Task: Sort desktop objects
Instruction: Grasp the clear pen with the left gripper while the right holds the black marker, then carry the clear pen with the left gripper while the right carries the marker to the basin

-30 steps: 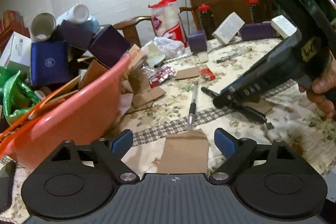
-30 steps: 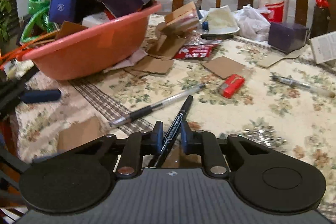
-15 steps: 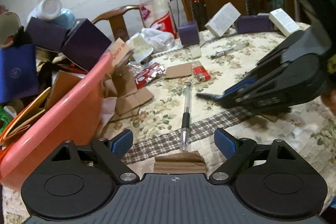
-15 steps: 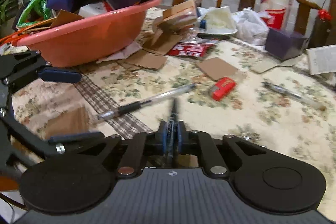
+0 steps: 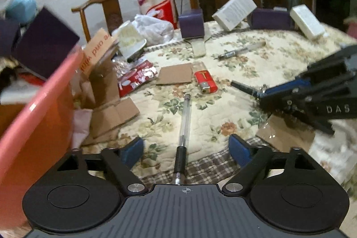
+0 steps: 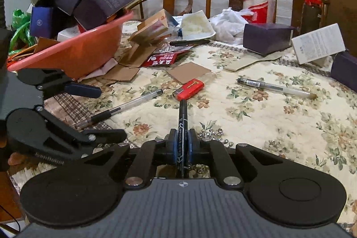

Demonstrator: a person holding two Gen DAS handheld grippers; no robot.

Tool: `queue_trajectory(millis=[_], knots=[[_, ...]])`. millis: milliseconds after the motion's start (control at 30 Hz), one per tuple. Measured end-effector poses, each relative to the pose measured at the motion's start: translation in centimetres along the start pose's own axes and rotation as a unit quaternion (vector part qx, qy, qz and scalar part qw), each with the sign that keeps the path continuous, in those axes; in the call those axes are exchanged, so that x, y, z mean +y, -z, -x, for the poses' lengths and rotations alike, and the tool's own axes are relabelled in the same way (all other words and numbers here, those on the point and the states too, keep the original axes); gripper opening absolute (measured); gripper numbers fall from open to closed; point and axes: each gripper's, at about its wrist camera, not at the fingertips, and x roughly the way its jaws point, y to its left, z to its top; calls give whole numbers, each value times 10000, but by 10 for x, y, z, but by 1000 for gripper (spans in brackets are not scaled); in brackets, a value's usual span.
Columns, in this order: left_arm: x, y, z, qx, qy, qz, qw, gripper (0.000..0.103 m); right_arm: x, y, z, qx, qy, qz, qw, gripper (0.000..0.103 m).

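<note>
My right gripper [image 6: 181, 144] is shut on a black marker [image 6: 182, 119], which points forward above the floral tablecloth; the gripper also shows at the right of the left wrist view [image 5: 258, 93]. My left gripper [image 5: 186, 148] is open, its blue pads either side of a clear ballpoint pen [image 5: 184, 126] lying on the cloth; the pen also shows in the right wrist view [image 6: 125, 105], between the left gripper's fingers [image 6: 82, 90]. A red lighter [image 6: 189, 88] and a second clear pen [image 6: 274, 87] lie farther on.
An orange basin [image 6: 84, 52] piled with boxes and cups stands at the left. Cardboard scraps [image 6: 189, 70], a red packet [image 6: 159, 60], purple boxes [image 6: 267, 37], white boxes [image 6: 316, 42] and a plastic bag lie across the table. Wooden chairs stand behind.
My right gripper has closed on the black marker and lifted it. My left gripper has moved forward over the clear pen, which now lies between its open fingers.
</note>
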Motion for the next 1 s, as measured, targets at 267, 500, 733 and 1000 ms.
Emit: queue_trajectory(millis=[267, 500, 733, 1000], knots=[[-9, 5, 6, -221, 184, -27, 9996, 25, -8, 1, -1, -93, -101, -207, 9997, 32], [-12, 11, 12, -299, 171, -35, 9994, 2, 14, 4, -2, 116, 194, 556, 9982, 87], [-11, 13, 15, -270, 128, -59, 9995, 3, 3, 7, 0, 31, 428, 407, 9983, 48], [-21, 14, 14, -292, -46, -360, 9989, 22, 0, 8, 5, -52, 560, 304, 9980, 16]])
